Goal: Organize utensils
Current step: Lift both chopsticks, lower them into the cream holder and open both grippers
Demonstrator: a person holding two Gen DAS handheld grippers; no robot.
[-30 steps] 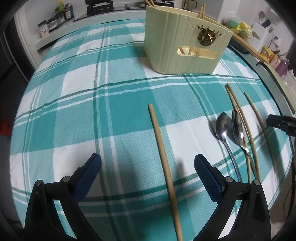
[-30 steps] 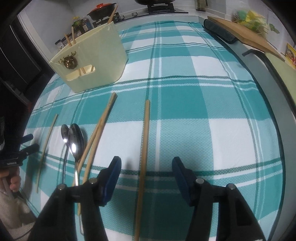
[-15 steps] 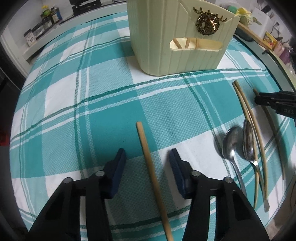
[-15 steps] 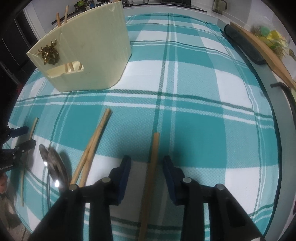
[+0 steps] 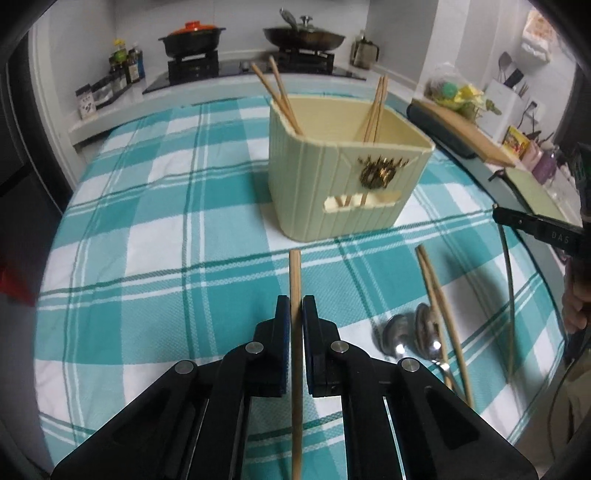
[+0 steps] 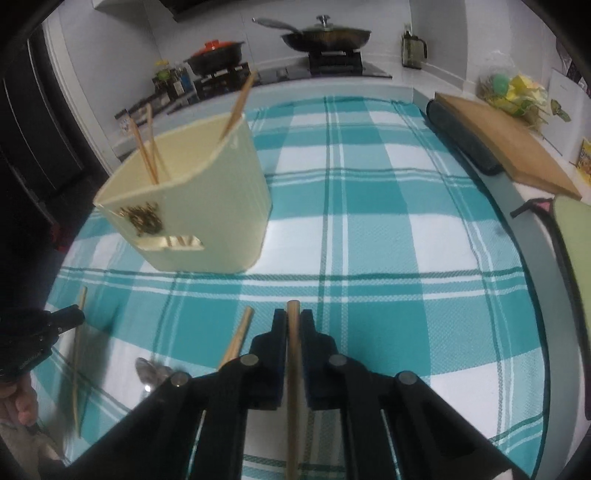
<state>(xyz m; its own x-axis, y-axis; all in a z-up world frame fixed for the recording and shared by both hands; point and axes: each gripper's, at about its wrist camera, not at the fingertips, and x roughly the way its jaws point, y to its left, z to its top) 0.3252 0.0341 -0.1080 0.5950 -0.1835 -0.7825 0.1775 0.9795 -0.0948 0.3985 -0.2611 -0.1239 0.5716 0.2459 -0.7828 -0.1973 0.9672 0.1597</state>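
On the checked cloth, kitchen counter behind:

Left claw (image 5: 295,306): clenched on a bamboo chopstick (image 5: 295,273) that runs straight between the blue pads, its tip pointing to 12 o'clock at the holder.

Right claw (image 6: 293,321): clenched on a second chopstick (image 6: 293,332), gripped close to its blunt end, which pokes just past the pads toward 12 o'clock.

Holder (image 5: 317,188): cream, ribbed, upright on the teal and white cloth (image 5: 166,229), at 12 o'clock from the left claw and at 10 o'clock from the right; a dark gold ornament (image 5: 380,171) sits on its front above a slot.

Chopsticks already in the holder: two leaning at the back left (image 5: 280,92) and two at the right (image 5: 375,107), tips above the rim.

Loose on the cloth, left view: a pair of chopsticks (image 5: 439,306) at 3 o'clock of the left claw, two metal spoons (image 5: 410,336) just beside them with bowls side by side.

Left view, 3 o'clock edge: the right claw's black tip, its held stick blurred beneath it.

Right view, 9 o'clock edge: the left claw, with a blurred stick hanging below it.

Stove: two dark pans (image 5: 303,35) at 12 o'clock.
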